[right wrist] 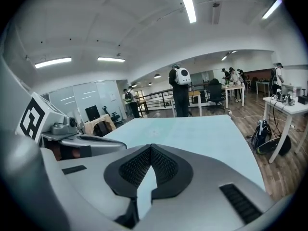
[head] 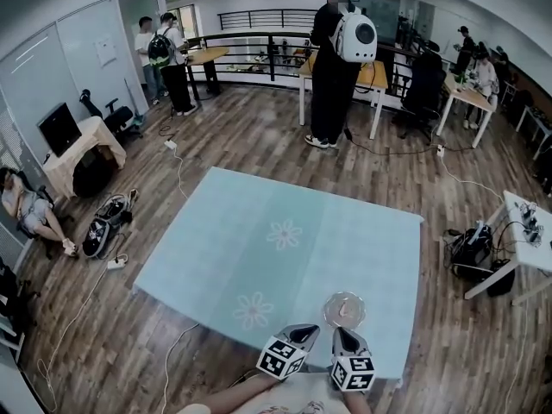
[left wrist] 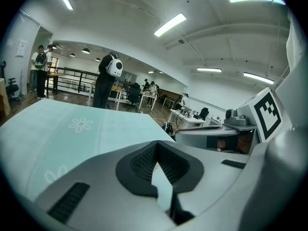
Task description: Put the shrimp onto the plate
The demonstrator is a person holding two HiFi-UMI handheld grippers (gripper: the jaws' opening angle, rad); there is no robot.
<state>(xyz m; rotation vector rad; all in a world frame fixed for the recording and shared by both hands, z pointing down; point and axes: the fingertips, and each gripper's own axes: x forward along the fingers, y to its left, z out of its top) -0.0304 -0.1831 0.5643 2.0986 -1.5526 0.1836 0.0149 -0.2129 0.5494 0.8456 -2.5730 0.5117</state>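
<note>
In the head view a clear glass plate [head: 329, 307] sits on the pale blue tablecloth [head: 259, 231] near the table's front right. A small pinkish shrimp [head: 344, 312] lies on it. My left gripper [head: 304, 329] is at the front edge, just left of the plate. My right gripper [head: 341, 332] is just behind the plate's near rim. In the left gripper view [left wrist: 155, 150] and the right gripper view [right wrist: 150, 149] the dark ribbed pads meet at the tips with nothing held. Neither gripper view shows the plate or the shrimp.
A person with a white backpack [head: 355, 34] stands beyond the table's far edge by wooden desks [head: 373, 78]. Other people stand at the back left [head: 172, 50]. Bags [head: 108, 218] and cables lie on the floor to the left. A white table with equipment [head: 528, 231] stands on the right.
</note>
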